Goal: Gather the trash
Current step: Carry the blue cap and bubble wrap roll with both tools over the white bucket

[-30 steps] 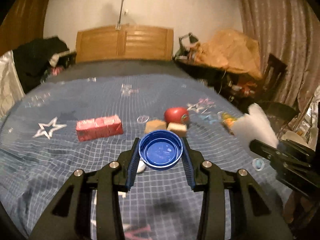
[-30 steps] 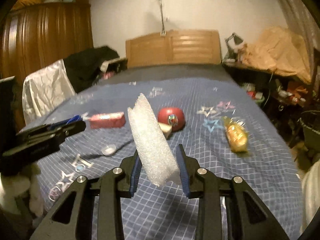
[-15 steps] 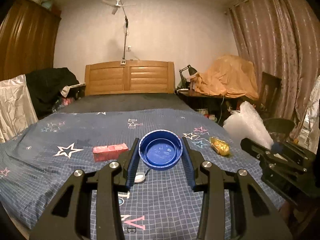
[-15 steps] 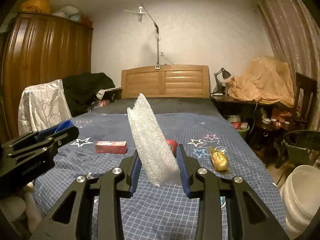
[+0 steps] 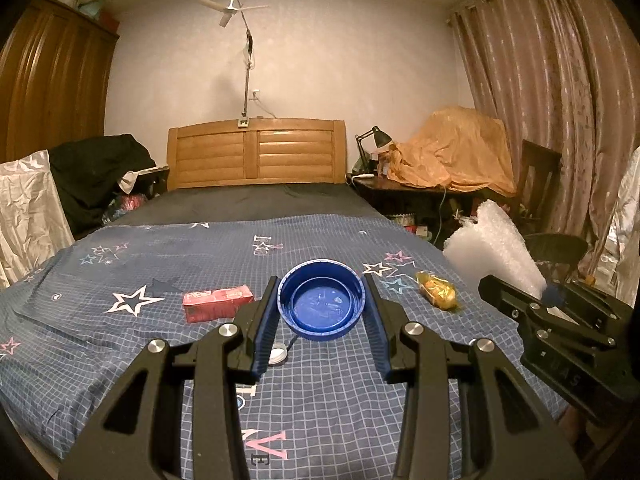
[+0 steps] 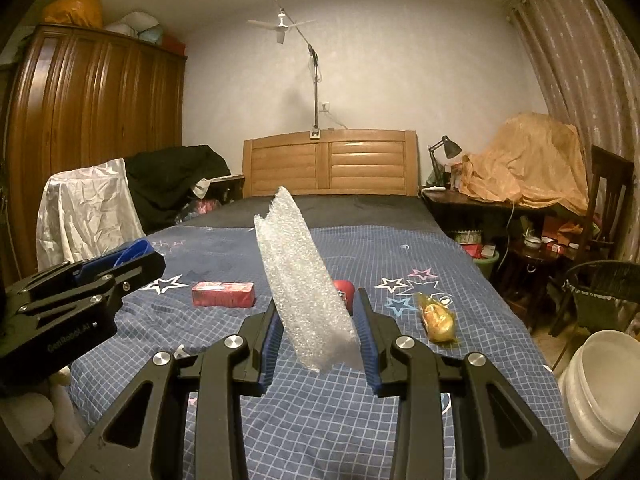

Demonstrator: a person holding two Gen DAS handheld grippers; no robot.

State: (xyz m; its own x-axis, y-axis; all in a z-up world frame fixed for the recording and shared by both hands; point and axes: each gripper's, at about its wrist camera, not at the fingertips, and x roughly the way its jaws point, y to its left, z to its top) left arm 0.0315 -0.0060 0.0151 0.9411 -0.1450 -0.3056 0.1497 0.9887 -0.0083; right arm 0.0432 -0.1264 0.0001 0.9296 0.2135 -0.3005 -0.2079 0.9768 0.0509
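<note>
Blue lid (image 5: 322, 306): centre of the left wrist view, raised above the bed; looks like light, stiff plastic, best pinched across its rim.
Bubble wrap (image 6: 306, 280): centre of the right wrist view, standing tilted; I judge it weightless, soft and crushable, so hold it low on the fold.
Left gripper (image 5: 322, 312): jaws set narrow, clamped on the lid's opposite edges.
Right gripper (image 6: 318, 332): closed tight on the wrap's lower end.
Trash left on the bed (image 5: 120, 360): red box (image 5: 218, 304) left of centre, gold wrapper (image 5: 437, 296) right of centre, small white cap (image 5: 277, 353) below the lid.
White bucket (image 6: 604, 392): lower right, likely the bin.
</note>
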